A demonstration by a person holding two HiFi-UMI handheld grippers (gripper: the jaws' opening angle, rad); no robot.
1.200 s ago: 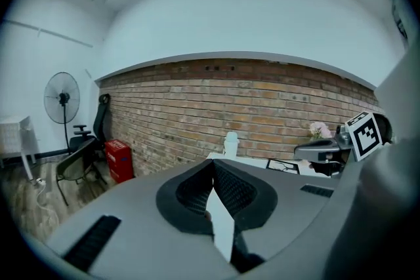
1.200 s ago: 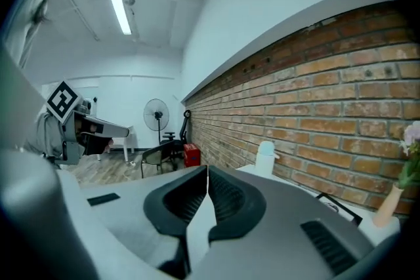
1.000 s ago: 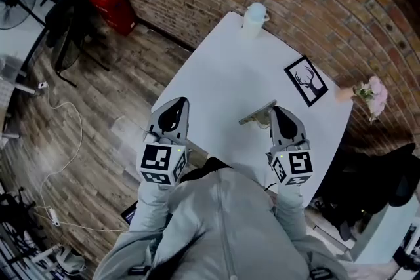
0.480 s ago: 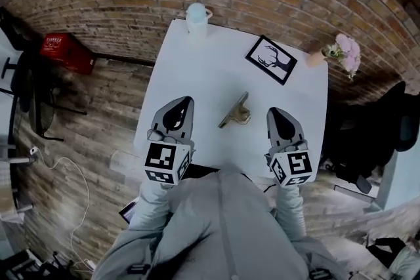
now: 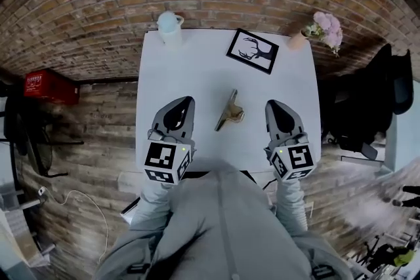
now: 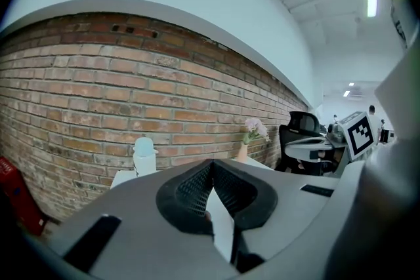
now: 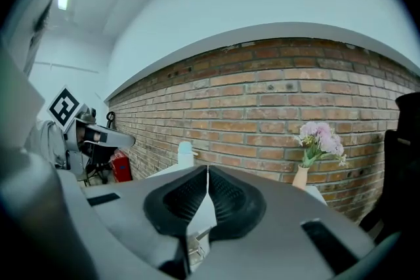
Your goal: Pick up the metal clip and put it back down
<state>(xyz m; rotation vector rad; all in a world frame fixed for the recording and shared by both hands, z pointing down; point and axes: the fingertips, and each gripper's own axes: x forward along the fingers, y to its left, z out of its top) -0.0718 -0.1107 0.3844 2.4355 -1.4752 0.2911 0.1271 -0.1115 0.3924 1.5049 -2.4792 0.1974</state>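
The metal clip [image 5: 229, 112], brass-coloured, lies on the white table [image 5: 197, 75] between my two grippers, touching neither. My left gripper [image 5: 186, 101] hovers over the table's near left part, its jaws meeting at the tips with nothing in them. My right gripper [image 5: 271, 104] is level with it on the right, also shut and empty. In the left gripper view the gripper [image 6: 211, 164] points at the brick wall. In the right gripper view the gripper [image 7: 207, 170] does too, and a bit of the clip [image 7: 195, 244] shows low below its pads.
At the table's far edge stand a white jug [image 5: 170, 26], a framed deer picture [image 5: 252, 50] and a vase of pink flowers [image 5: 321, 28]. A brick wall runs behind. A red crate [image 5: 49, 85] sits on the floor at left, a black chair [image 5: 367, 108] at right.
The head view has swung round, so the table now lies square in front. The clip now appears midway between the grippers instead of by the right one. Both grippers stay shut.
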